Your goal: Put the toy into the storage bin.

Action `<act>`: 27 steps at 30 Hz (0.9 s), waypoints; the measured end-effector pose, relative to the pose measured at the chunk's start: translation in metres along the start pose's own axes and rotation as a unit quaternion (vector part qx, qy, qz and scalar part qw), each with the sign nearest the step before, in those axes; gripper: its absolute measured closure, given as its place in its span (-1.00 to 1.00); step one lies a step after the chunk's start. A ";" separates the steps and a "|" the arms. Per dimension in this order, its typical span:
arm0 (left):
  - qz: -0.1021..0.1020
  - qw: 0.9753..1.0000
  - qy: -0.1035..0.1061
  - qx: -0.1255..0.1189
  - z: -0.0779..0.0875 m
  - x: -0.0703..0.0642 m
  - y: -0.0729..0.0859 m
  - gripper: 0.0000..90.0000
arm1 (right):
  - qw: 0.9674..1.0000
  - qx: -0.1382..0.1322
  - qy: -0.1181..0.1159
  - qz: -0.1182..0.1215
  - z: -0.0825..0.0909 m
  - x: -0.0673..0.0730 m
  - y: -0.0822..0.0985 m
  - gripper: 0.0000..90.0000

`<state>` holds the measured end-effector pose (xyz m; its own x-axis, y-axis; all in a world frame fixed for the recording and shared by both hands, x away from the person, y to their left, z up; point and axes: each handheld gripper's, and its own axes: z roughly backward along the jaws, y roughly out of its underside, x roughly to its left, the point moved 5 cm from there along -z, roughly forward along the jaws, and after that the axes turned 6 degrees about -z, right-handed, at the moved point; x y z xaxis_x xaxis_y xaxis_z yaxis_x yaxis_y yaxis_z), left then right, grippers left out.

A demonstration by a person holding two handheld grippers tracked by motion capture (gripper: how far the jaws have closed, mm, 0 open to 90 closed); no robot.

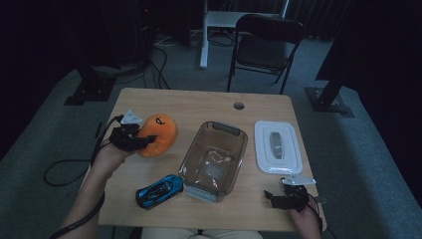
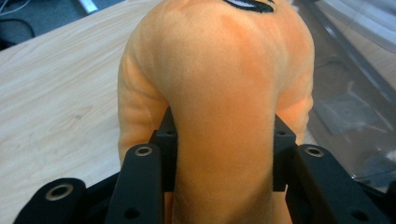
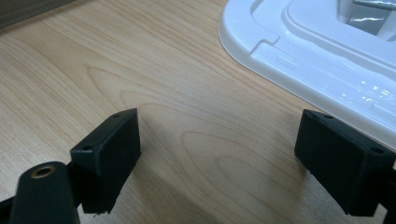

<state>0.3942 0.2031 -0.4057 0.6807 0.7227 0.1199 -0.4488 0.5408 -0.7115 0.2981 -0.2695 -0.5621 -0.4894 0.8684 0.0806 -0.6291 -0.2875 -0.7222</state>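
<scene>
Left tongs (image 1: 142, 141) clench the orange plush (image 1: 160, 134) left of the clear bin (image 1: 214, 159), presumably for loading, while right tongs (image 1: 278, 196) wait released.

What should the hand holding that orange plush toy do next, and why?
Probably carry it right, over the clear bin. The left gripper is clamped on the orange plush, the bin is open with its white lid set aside.
</scene>
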 end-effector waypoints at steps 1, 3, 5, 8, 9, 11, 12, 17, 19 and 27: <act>-0.004 1.000 0.009 -0.001 -0.001 -0.002 -0.003 0.37 | 1.000 0.000 0.000 0.000 0.000 0.000 0.000 -0.69; -0.008 1.000 0.020 -0.005 -0.004 -0.005 -0.009 0.37 | 1.000 0.000 0.000 0.000 0.000 0.000 0.000 -0.69; -0.018 1.000 0.021 -0.005 -0.007 -0.010 -0.016 0.37 | 1.000 0.000 0.000 0.000 0.000 0.000 0.000 -0.69; -0.029 0.999 0.028 -0.007 -0.011 -0.015 -0.027 0.37 | 1.000 0.000 0.000 0.000 0.000 0.000 0.000 -0.69; -0.033 0.999 0.028 -0.009 -0.011 -0.017 -0.031 0.37 | 1.000 0.000 0.000 0.000 0.000 0.000 0.000 -0.69; -0.036 0.999 0.026 -0.011 -0.012 -0.018 -0.040 0.37 | 1.000 0.000 0.000 0.000 0.000 0.000 0.000 -0.69; -0.036 0.999 0.025 -0.014 -0.013 -0.018 -0.045 0.37 | 1.000 0.000 0.000 0.000 0.000 0.000 0.000 -0.69; -0.046 0.998 0.030 -0.020 -0.014 -0.022 -0.068 0.37 | 1.000 0.000 0.000 0.000 0.000 0.000 0.000 -0.69; -0.054 0.998 0.034 -0.021 -0.014 -0.026 -0.075 0.37 | 1.000 0.000 0.000 0.000 0.000 0.000 0.000 -0.69; -0.085 0.995 0.053 -0.026 -0.019 -0.048 -0.101 0.37 | 1.000 -0.001 0.000 0.000 0.000 0.000 0.000 -0.69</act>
<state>0.4180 0.1062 -0.3527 0.8030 0.5712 0.1702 -0.2929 0.6268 -0.7220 0.2981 -0.2694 -0.5620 -0.4889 0.8685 0.0814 -0.6285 -0.2860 -0.7234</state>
